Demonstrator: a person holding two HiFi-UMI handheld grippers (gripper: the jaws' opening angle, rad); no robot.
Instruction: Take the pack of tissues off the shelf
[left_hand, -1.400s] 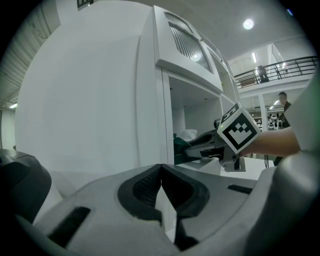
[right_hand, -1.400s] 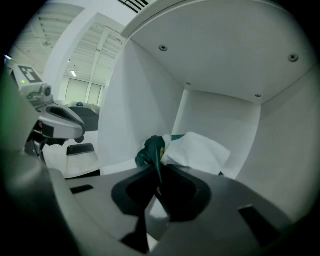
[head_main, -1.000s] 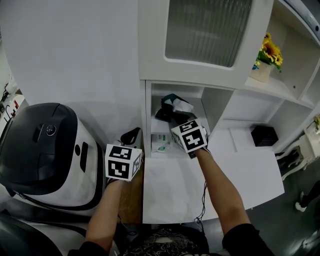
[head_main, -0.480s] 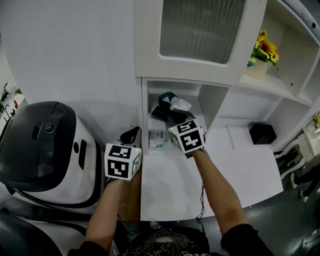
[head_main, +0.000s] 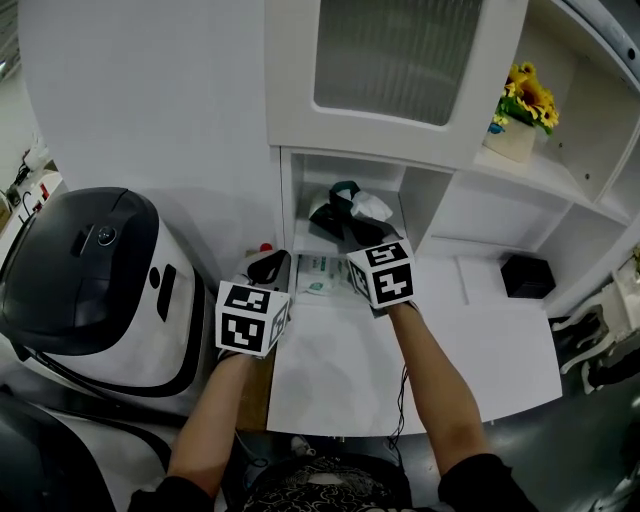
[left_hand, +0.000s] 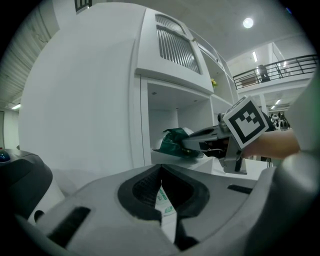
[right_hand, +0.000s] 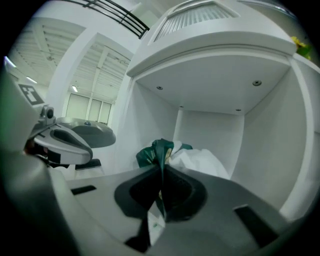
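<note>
The pack of tissues (head_main: 347, 203) is dark green film with white tissue bulging out of it. It lies in the open shelf compartment (head_main: 300, 205) under the cabinet door. My right gripper (head_main: 346, 229) reaches into that compartment and is shut on the green wrapper (right_hand: 159, 150), which sticks up from between its jaws. In the left gripper view the pack (left_hand: 171, 142) sits at the shelf's front edge with the right gripper (left_hand: 187, 145) clamped on it. My left gripper (head_main: 269, 266) hovers left of the shelf post, shut and holding nothing.
A flat white and green packet (head_main: 322, 274) lies on the white desk (head_main: 400, 350) below the compartment. A big black and white machine (head_main: 90, 290) stands at the left. A sunflower pot (head_main: 518, 125) and a small black box (head_main: 525, 275) are at the right.
Almost nothing has moved. My right gripper has stayed shut on the pack in the compartment; my left gripper has edged slightly up and right.
</note>
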